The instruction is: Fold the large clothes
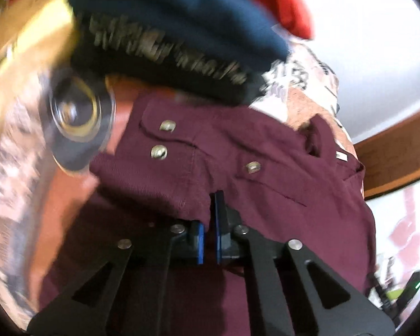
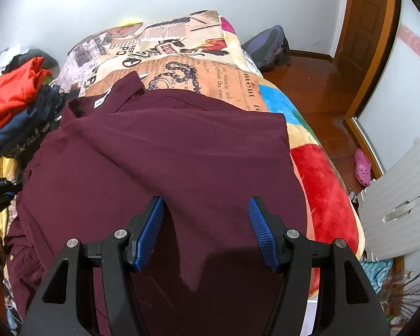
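Your left gripper (image 1: 210, 218) is clenched on a fold of the maroon shirt (image 2: 159, 151), likely to lift its button side over. The shirt lies spread across the bed (image 2: 322, 184). Your right gripper (image 2: 206, 210) hangs released above the cloth, holding nothing.

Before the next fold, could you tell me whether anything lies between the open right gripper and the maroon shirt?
Nothing visible does. The right gripper hangs open directly over bare cloth of the maroon shirt; the folded clothes stack sits off to the side.
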Demonstrator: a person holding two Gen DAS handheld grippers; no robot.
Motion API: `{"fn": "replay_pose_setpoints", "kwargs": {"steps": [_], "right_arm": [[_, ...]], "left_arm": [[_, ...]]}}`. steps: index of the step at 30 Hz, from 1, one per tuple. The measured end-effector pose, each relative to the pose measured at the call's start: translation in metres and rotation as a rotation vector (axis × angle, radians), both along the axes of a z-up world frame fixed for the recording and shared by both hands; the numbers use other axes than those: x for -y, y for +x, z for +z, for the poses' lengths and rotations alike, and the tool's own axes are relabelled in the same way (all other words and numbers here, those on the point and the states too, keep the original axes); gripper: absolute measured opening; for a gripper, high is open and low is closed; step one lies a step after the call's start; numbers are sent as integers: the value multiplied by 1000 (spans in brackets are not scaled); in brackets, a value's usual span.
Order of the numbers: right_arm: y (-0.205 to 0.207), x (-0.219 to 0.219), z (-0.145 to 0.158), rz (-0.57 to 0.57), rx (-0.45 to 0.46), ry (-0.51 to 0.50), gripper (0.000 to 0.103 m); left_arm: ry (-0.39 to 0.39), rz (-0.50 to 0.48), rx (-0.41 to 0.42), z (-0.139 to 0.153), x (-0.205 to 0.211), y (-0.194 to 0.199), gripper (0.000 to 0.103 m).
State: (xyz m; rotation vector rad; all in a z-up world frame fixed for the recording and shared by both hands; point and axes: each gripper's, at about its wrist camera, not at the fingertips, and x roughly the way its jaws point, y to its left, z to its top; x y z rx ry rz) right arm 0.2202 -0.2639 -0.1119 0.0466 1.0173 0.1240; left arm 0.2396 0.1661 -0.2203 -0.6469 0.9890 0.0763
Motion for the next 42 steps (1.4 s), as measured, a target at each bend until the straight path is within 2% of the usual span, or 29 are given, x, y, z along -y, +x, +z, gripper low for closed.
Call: {"fn": "replay_pose_setpoints", "kwargs": {"steps": [4, 7, 9, 13, 18, 19, 21, 23, 26, 32, 34, 35, 39, 42], "right_arm": [[0, 3, 4, -3, 13, -1, 59], [-1, 5, 4, -9, 16, -1, 59], [-1, 6, 4, -13, 15, 4, 59], [-4, 8, 4, -13, 14, 14, 59], [-7, 12, 6, -14, 16, 12, 59], [-7, 13, 6, -16, 16, 11, 59], [-8, 16, 6, -22, 16, 9, 59], [-8, 20, 7, -34, 14, 10, 59], [-8, 26, 7, -46, 14, 23, 59], [-4, 36, 10, -73, 22, 42, 59], [-1, 39, 13, -78, 30, 45, 59], [0, 39, 14, -81, 33, 47, 59], [9, 43, 19, -93, 51, 46, 59], [16, 45, 21, -101, 63, 41, 59]], "left_arm": [[100, -31, 124, 50, 5, -18, 3], [133, -52, 196, 80, 2, -32, 3], [136, -59, 214, 90, -1, -38, 3], [152, -60, 179, 80, -3, -42, 3], [216, -93, 53, 33, 2, -42, 8], [228, -102, 38, 25, 3, -44, 11], [252, -121, 8, 9, 5, -51, 12], [248, -139, -17, -2, 6, -54, 13], [261, -160, -46, -9, 9, -61, 18], [266, -208, -69, -3, 7, -73, 30], [277, -204, -65, 5, 4, -77, 43], [290, -191, -56, 10, 2, -80, 55], [226, -173, 20, 32, -11, -88, 58], [266, -136, 37, 42, -21, -83, 60]]}}
